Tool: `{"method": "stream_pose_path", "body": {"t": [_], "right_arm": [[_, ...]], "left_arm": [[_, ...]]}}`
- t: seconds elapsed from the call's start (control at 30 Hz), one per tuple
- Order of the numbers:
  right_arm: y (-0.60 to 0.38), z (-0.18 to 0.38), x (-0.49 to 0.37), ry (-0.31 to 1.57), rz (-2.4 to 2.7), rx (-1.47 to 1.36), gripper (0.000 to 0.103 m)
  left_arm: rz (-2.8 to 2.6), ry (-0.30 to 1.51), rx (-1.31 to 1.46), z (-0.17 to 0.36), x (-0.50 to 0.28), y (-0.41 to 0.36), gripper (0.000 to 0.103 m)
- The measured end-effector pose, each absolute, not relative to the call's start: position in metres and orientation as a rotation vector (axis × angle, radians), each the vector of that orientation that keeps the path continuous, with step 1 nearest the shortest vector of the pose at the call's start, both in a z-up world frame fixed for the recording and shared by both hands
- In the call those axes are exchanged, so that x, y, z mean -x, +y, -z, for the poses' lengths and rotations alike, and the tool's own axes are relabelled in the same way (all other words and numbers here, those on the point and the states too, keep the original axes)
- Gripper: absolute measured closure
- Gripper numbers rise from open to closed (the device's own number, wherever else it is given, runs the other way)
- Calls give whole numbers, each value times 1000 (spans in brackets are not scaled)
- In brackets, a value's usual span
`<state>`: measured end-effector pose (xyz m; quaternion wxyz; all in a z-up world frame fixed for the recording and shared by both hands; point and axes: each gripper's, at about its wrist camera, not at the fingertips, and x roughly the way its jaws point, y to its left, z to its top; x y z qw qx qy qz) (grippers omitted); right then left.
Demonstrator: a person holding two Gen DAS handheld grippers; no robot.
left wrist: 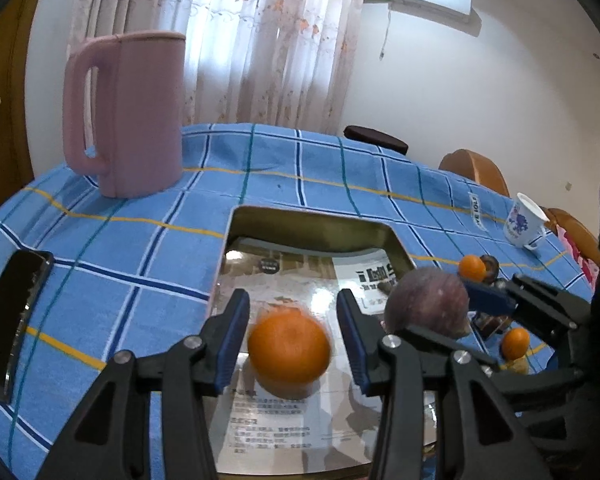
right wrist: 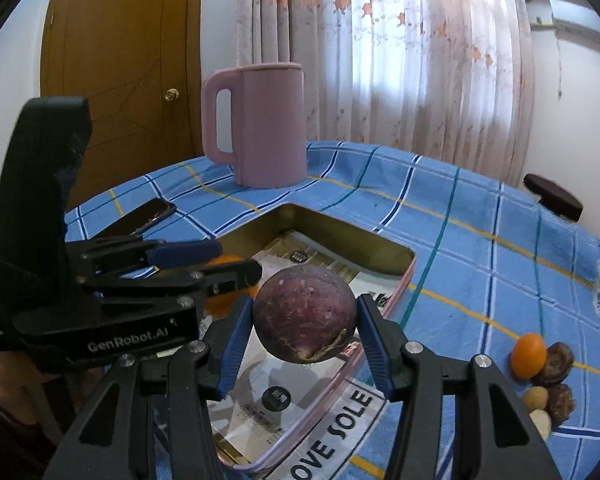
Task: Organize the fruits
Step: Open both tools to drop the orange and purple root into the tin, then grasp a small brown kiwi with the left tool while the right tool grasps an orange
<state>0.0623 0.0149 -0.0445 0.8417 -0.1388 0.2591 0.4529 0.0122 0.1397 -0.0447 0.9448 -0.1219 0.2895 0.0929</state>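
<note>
An orange (left wrist: 288, 350) lies blurred between the fingers of my left gripper (left wrist: 292, 294), low over the glossy floor of a gold tin tray (left wrist: 312, 216). Narrow gaps show on both sides of it, so the pads do not press it and the gripper is open. In the right wrist view the orange (right wrist: 224, 300) is half hidden behind the left gripper (right wrist: 240, 260). My right gripper (right wrist: 304, 300) is shut on a round purple fruit (right wrist: 305, 314), held above the tray (right wrist: 340, 232) near its right rim. The left wrist view shows the purple fruit (left wrist: 428, 304) to the right.
On the blue checked cloth stand a pink jug (right wrist: 264, 124) at the back, a black phone (left wrist: 16, 312) on the left and a white mug (left wrist: 524, 220) at the right. A small orange (right wrist: 528, 354), brown lumps (right wrist: 556, 362) and pale nuts (right wrist: 534, 398) lie right of the tray.
</note>
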Motion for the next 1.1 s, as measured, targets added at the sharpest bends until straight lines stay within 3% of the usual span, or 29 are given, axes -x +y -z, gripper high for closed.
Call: {"method": "stream_pose_path", "body": {"t": [0.17, 0.23, 0.3, 0.33, 0.57, 0.93, 1.1], "right_arm": [[14, 44, -60, 529, -971, 275, 44], [9, 41, -57, 518, -959, 265, 36], [1, 37, -54, 494, -938, 268, 33], [-6, 35, -52, 486, -921, 270, 33], [-92, 31, -57, 515, -747, 176, 33], [-179, 46, -77, 568, -509, 31, 33], [-192, 52, -79, 587, -495, -20, 33]], "left_arm": [[-211, 573, 239, 40, -6, 143, 44], [-211, 553, 239, 35, -1, 143, 33], [-205, 517, 247, 28, 6, 140, 9], [-202, 496, 243, 24, 9, 137, 7], [-96, 468, 206, 15, 12, 91, 6], [99, 610, 85, 32, -16, -3, 6], [165, 670, 31, 40, -28, -37, 23]]}}
